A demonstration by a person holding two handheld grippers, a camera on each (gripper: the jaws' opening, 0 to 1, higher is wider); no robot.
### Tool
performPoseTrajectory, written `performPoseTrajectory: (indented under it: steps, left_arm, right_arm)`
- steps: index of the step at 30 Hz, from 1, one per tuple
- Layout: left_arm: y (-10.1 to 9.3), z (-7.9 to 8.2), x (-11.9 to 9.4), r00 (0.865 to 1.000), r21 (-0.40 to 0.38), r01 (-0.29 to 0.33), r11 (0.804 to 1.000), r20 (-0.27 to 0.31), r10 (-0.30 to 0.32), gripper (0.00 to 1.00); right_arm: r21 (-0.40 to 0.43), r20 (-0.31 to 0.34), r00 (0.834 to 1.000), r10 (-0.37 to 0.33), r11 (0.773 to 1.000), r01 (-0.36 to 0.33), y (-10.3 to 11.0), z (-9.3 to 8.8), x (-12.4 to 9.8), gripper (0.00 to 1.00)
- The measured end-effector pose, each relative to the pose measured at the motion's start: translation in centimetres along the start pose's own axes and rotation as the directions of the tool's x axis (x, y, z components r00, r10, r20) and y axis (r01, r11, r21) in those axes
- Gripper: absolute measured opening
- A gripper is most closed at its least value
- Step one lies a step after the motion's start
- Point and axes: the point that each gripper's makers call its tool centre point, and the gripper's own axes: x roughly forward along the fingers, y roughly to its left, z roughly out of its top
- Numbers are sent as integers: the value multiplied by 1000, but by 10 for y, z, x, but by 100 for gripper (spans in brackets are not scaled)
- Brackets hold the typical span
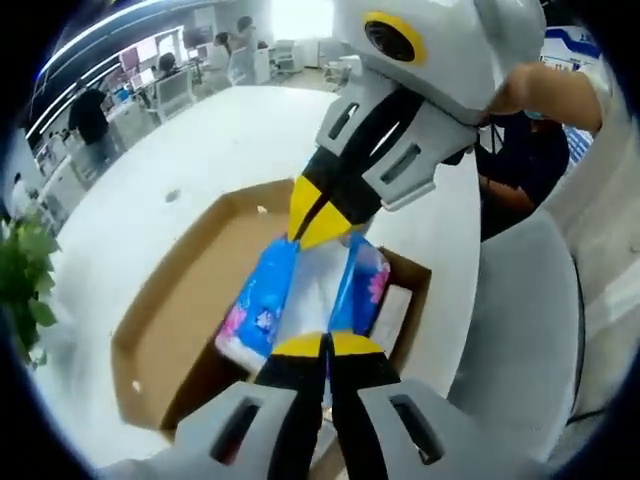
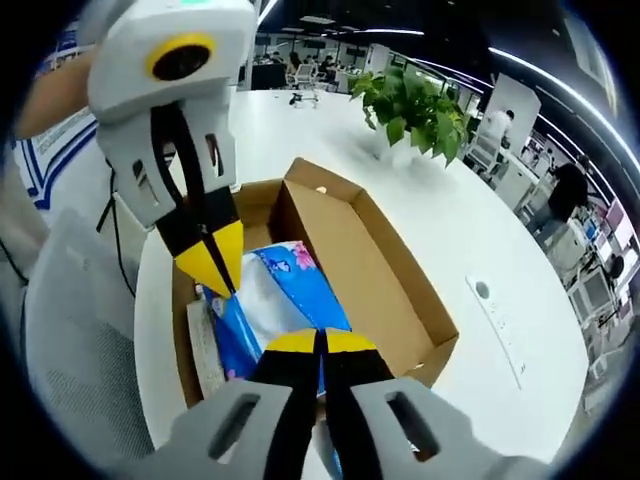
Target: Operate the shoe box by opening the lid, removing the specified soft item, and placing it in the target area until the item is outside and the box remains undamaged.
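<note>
An open cardboard shoe box (image 1: 180, 310) (image 2: 375, 275) lies on a white table with its lid folded back flat. Over its tray is a soft blue-and-white tissue pack (image 1: 262, 305) (image 2: 290, 295) with pink flowers. My left gripper (image 1: 325, 346) (image 2: 220, 268) is shut on one end of the pack's wrapper. My right gripper (image 2: 320, 342) (image 1: 313, 226) is shut on the opposite end. The pack stretches between the two pairs of yellow tips, slightly above the box floor.
A flat white insert (image 1: 392, 315) (image 2: 205, 350) lies in the box beside the pack. A grey chair (image 1: 520, 330) (image 2: 70, 330) stands at the table edge, near a person (image 1: 525, 150). A potted plant (image 2: 412, 100) (image 1: 25, 275) stands on the table.
</note>
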Motion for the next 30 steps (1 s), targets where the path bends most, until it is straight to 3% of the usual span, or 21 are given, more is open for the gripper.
performPoseTrajectory:
  steps: [9,15,30]
  left_arm:
    - [-11,28,-22,999,-5,-15,1000,31,15,0]
    - [-22,57,-30,998,1,-4,1000,65,4,0]
    - [-54,120,-11,990,79,44,996,130,-54,0]
  right_arm:
    - [-20,54,998,-27,999,28,-7,15,-29,0]
    - [-23,74,996,-48,998,50,-16,17,-50,0]
    - [23,69,992,-106,994,105,-44,-13,-100,0]
